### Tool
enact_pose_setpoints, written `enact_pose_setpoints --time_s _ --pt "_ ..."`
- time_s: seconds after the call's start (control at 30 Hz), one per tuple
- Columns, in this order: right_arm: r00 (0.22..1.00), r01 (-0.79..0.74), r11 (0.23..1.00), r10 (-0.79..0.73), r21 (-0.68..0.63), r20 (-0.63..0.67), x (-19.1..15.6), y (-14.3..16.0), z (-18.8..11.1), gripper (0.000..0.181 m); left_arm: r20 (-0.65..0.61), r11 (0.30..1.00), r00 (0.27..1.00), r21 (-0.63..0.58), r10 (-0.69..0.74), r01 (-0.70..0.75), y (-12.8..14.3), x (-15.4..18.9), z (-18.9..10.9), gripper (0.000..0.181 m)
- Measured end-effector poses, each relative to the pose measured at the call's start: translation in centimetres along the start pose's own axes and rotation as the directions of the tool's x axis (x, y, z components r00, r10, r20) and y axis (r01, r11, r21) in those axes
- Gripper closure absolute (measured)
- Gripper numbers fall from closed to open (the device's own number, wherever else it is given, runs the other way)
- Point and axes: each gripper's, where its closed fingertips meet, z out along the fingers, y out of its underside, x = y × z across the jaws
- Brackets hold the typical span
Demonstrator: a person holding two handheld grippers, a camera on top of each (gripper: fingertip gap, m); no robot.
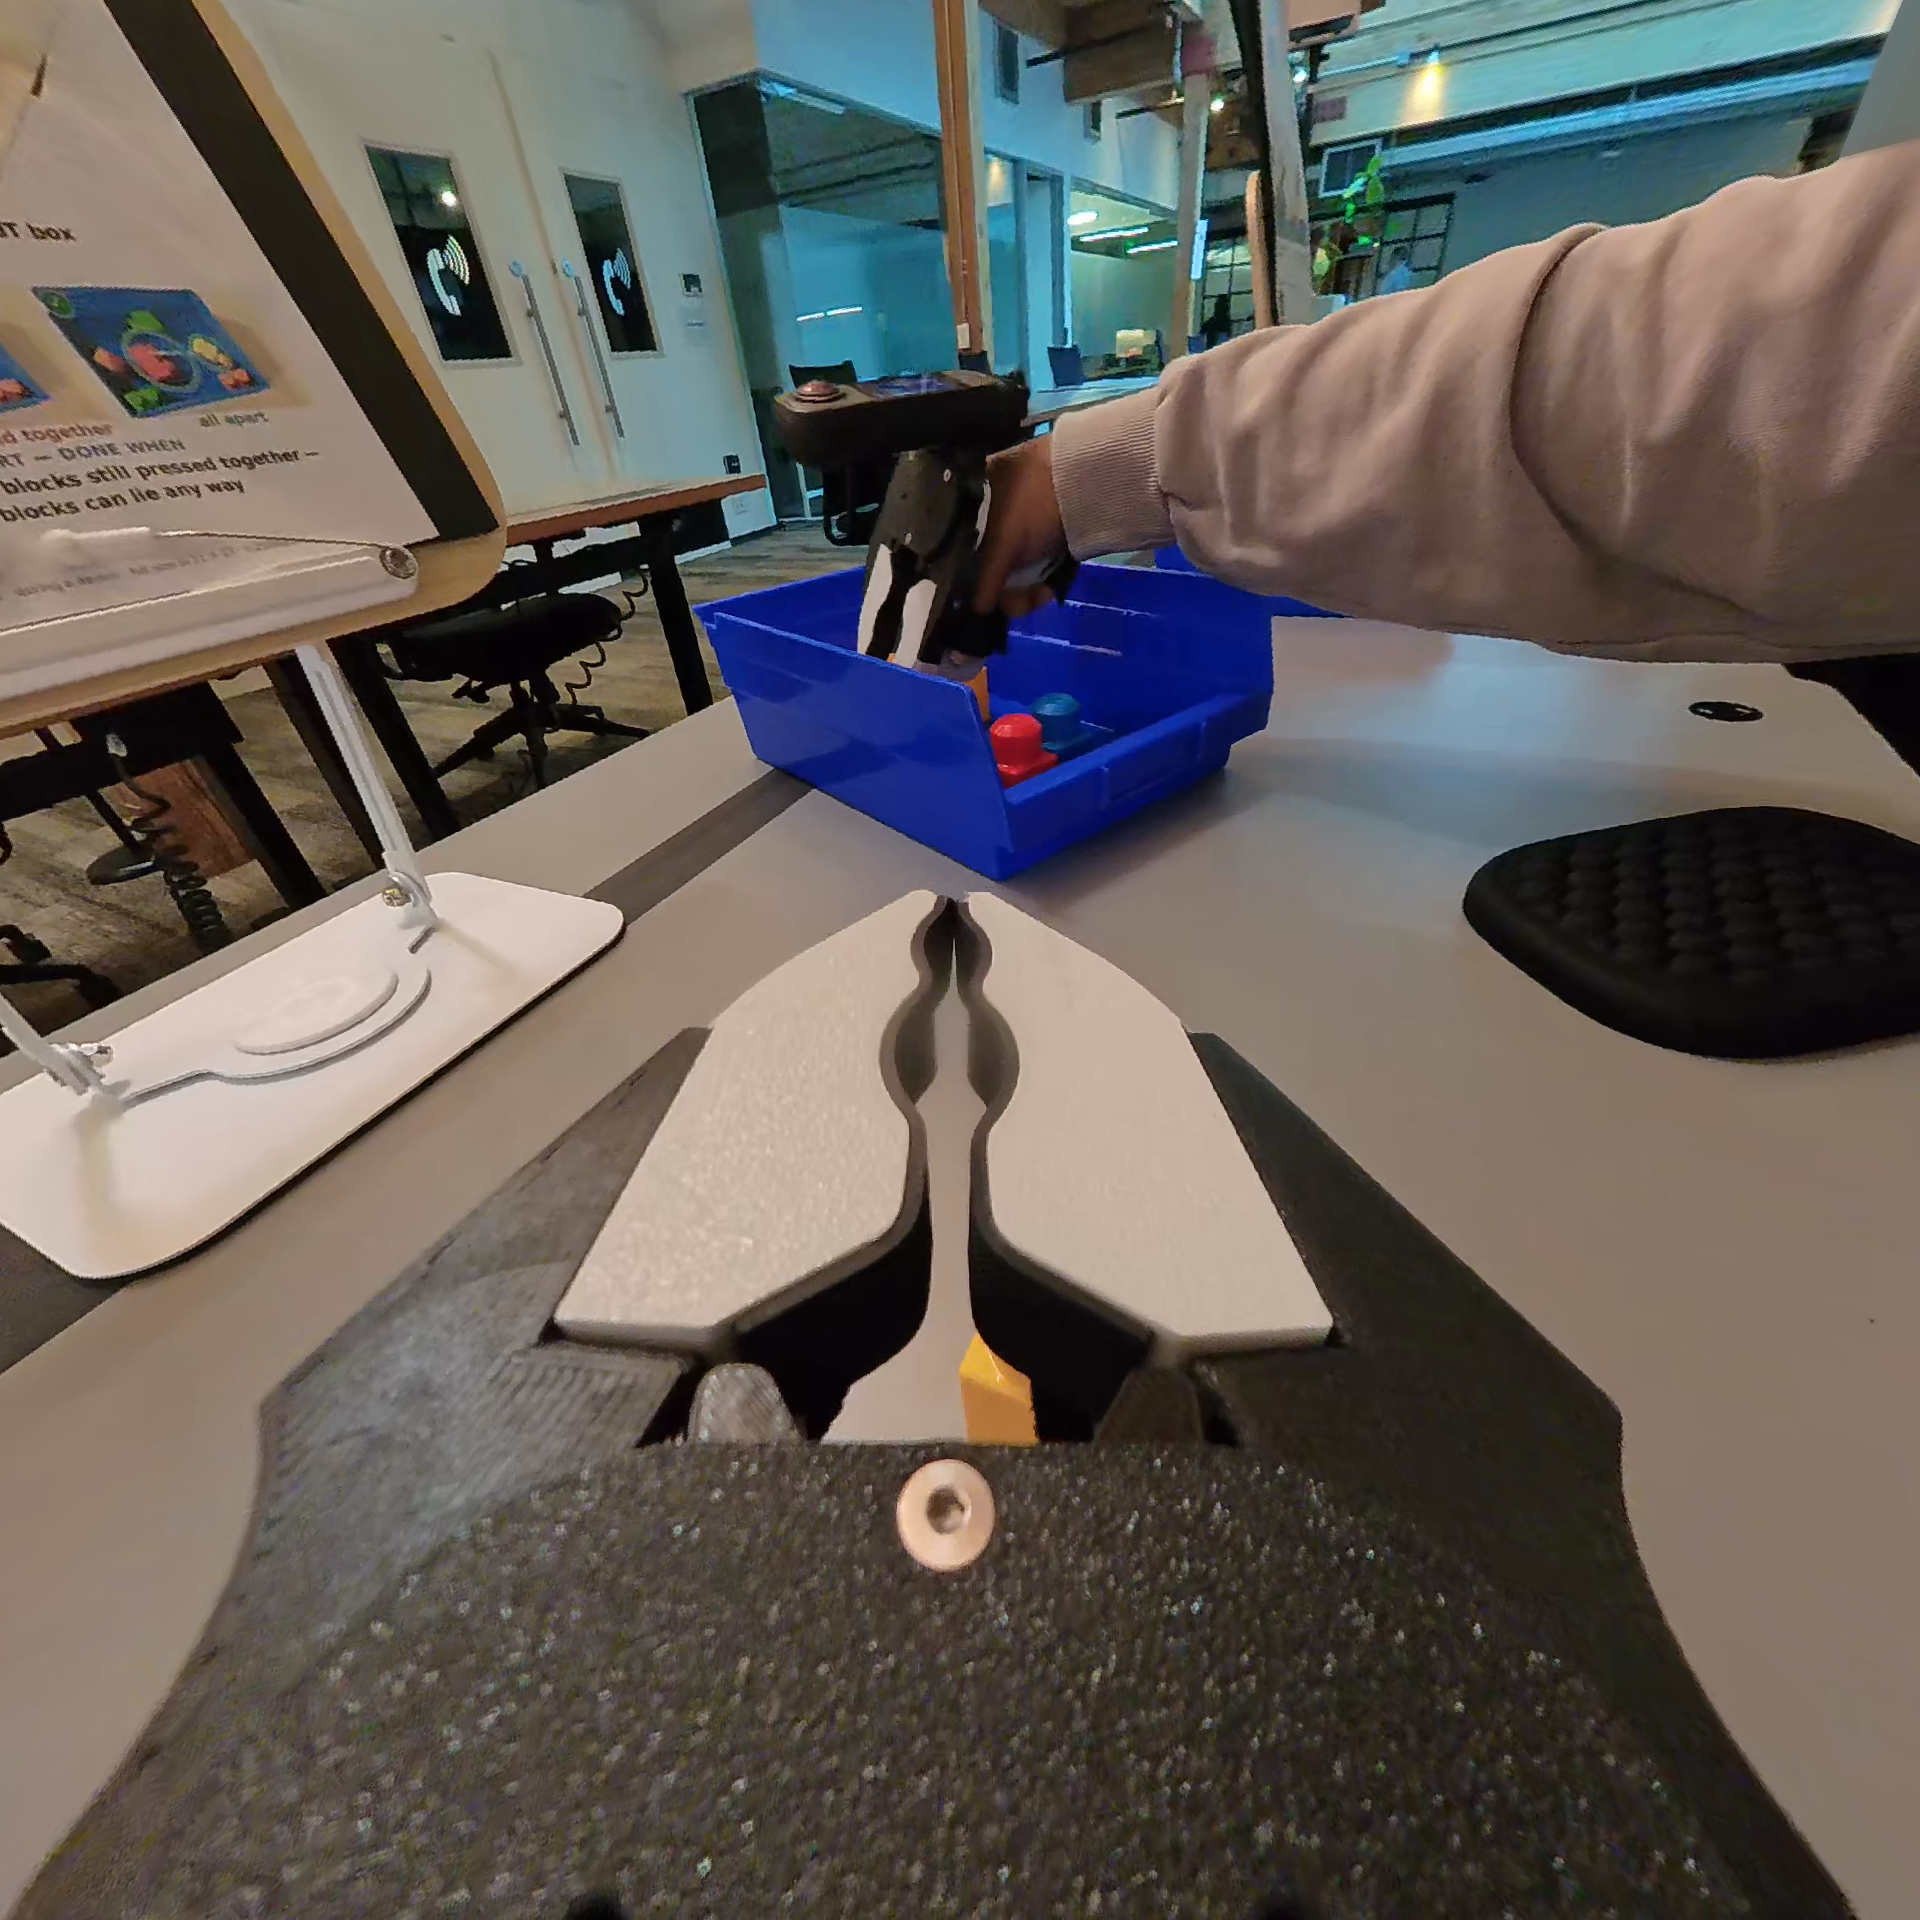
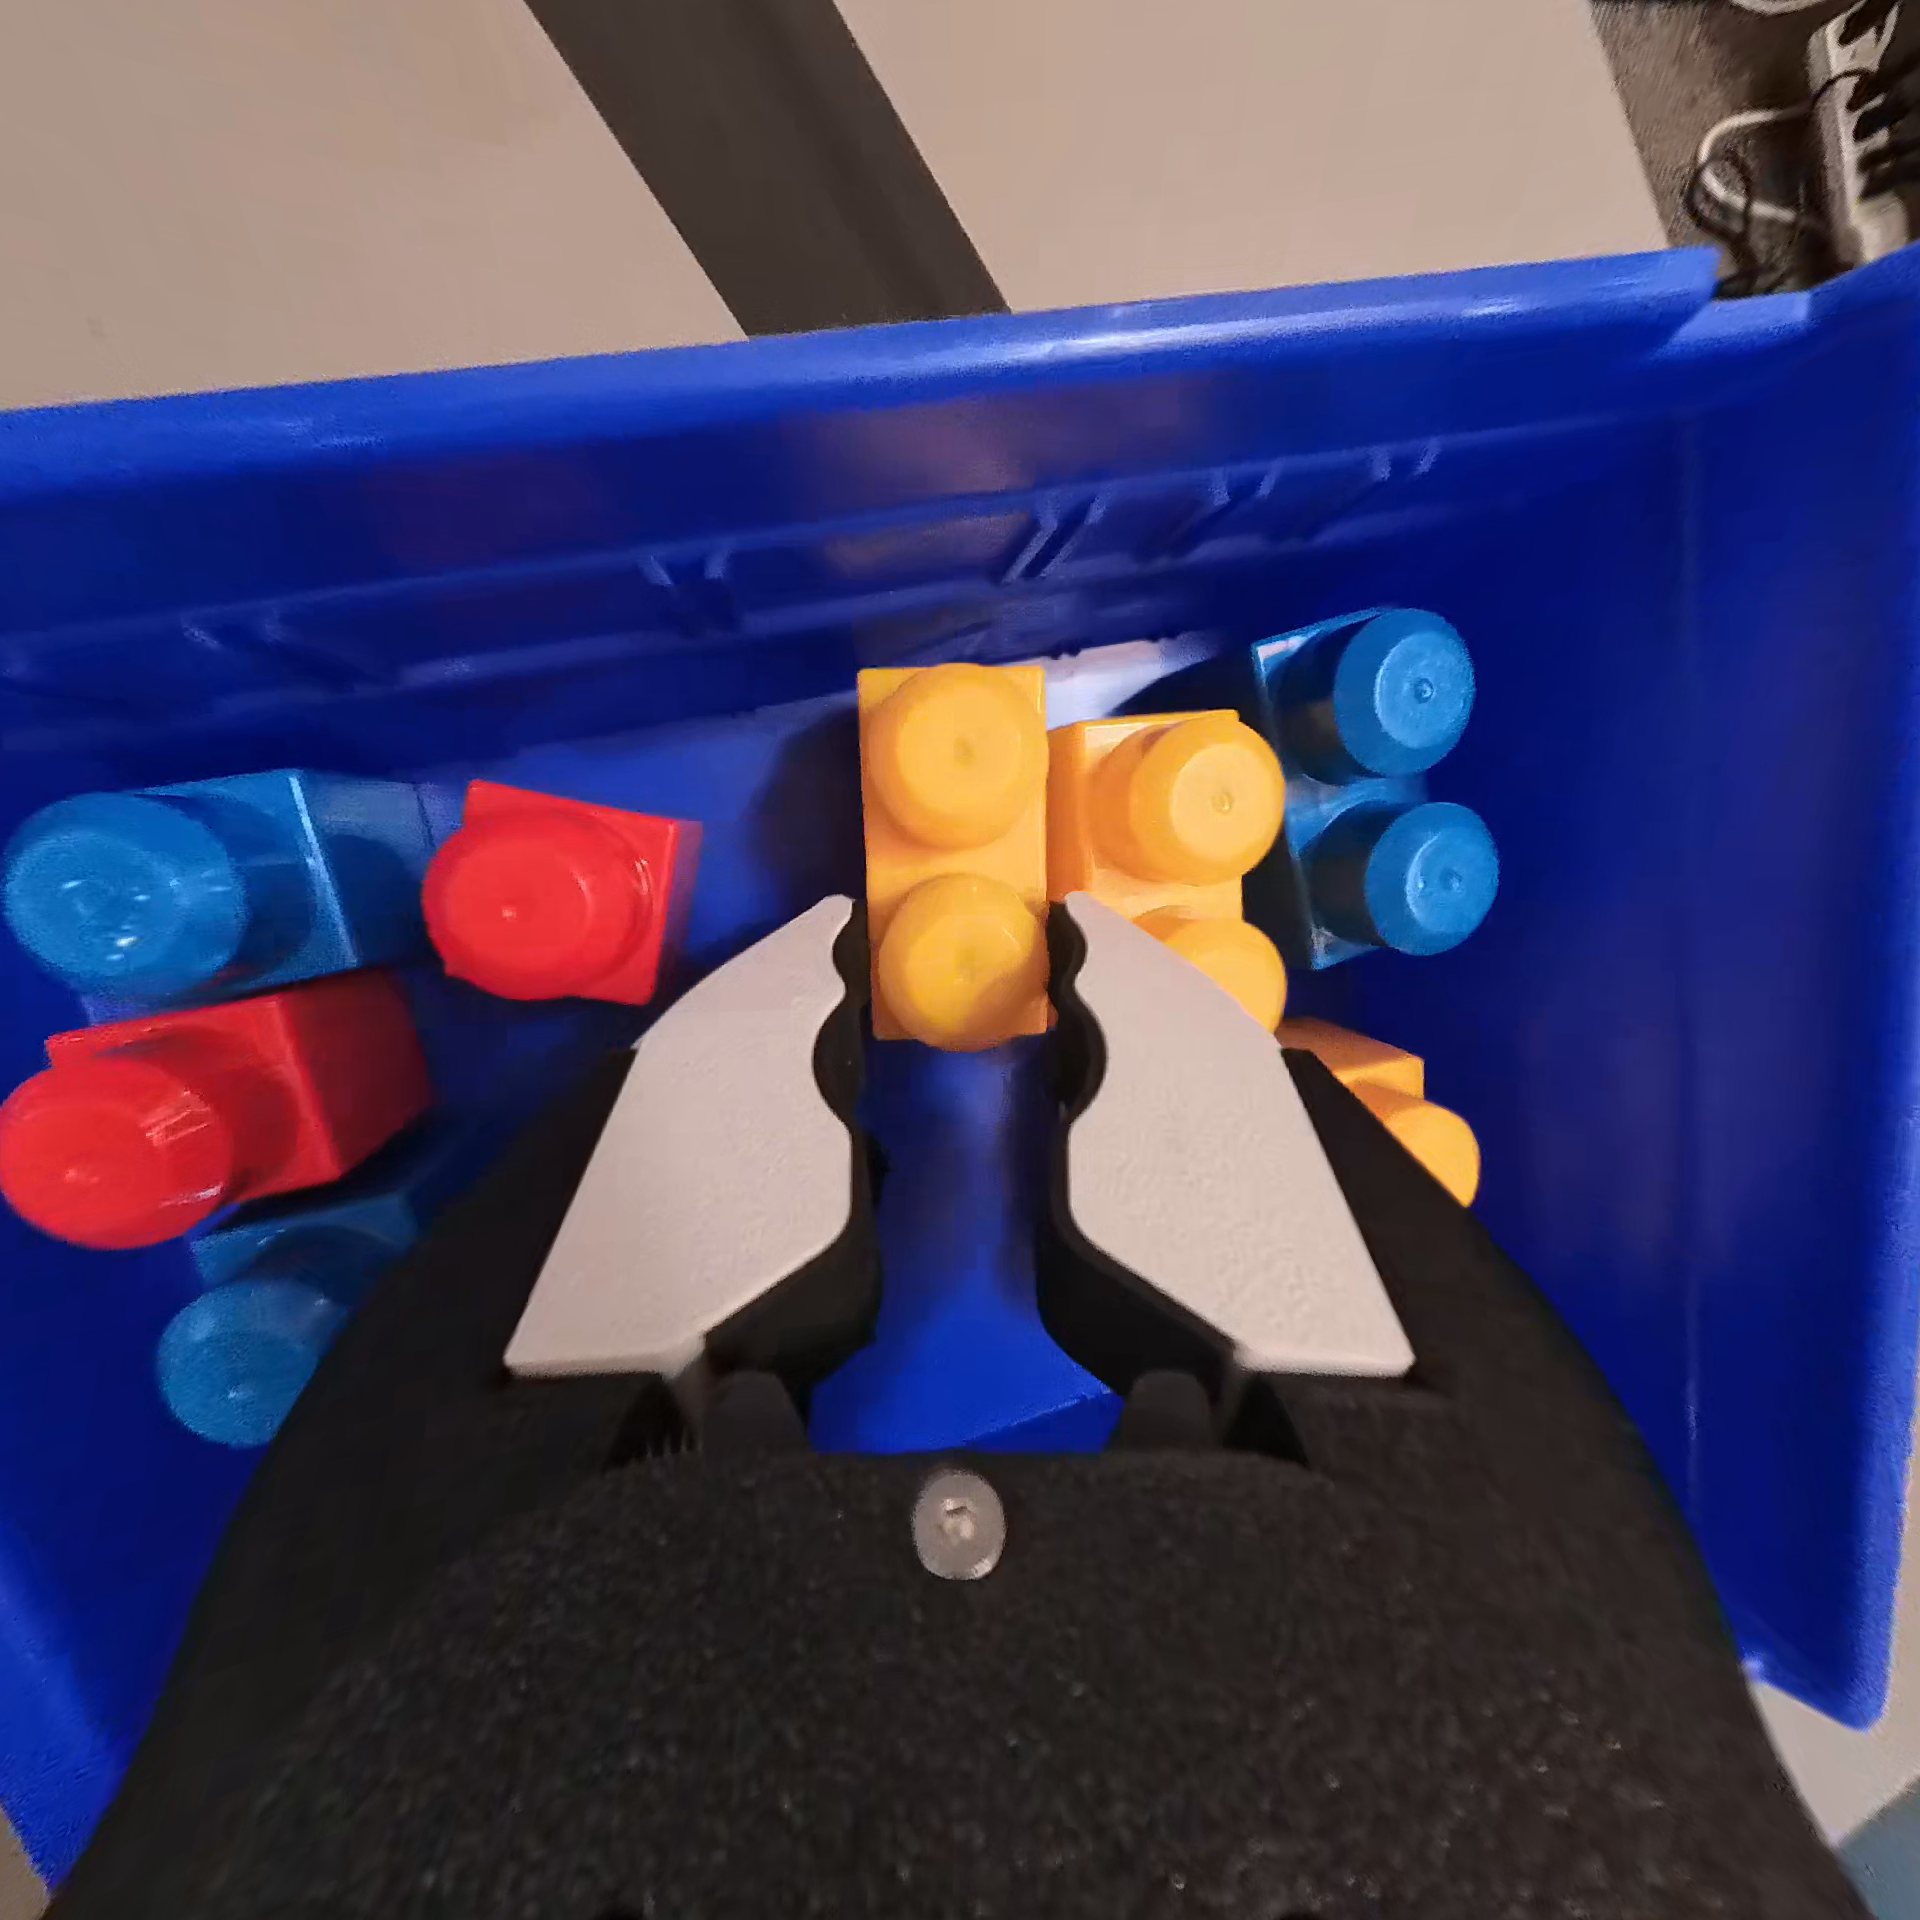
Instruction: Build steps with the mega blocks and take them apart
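Right gripper point(image 2: 954, 961) was down in the blue bin point(image 2: 1039, 436), fingertips pinching the near end of a yellow block point(image 2: 951, 847) — lift straight up to clear the neighbouring yellow block point(image 2: 1169, 805). Left gripper point(image 1: 954, 914) hovered over the table point(image 1: 1351, 1091), closed on nothing — another yellow block point(image 1: 992, 1392) below it.

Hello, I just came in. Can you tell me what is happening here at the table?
A person is working with two hand-held grippers. The right gripper is down inside the blue bin and closed on a yellow two-stud block. Red, blue and other yellow blocks lie loose around it in the bin. The left gripper waits low over the grey table, shut and holding nothing between its tips. A small yellow block sits on the table beneath it. No steps are built so far.
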Motion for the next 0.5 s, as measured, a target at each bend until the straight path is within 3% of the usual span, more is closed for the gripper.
enact_pose_setpoints --time_s 0.23,0.4,0.5 --pt "1.0 0.014 1.0 -0.014 0.001 0.006 0.3 -0.9 -1.7 0.144 0.007 1.0 1.0 0.0 -0.001 0.001 0.0 -0.1 0.0 0.181" --pt "0.999 0.024 0.952 -0.008 0.304 -0.051 -1.1 -6.5 -8.7 0.14 0.067 1.0 0.998 0.021 -0.016 0.014 -0.5 -1.2 -0.4 0.181" --pt "0.999 0.044 0.868 -0.035 0.494 -0.027 -5.7 -10.3 -13.2 0.141 0.138 0.998 0.99 0.052 -0.03 0.024 -1.1 -2.5 -1.0 0.181"
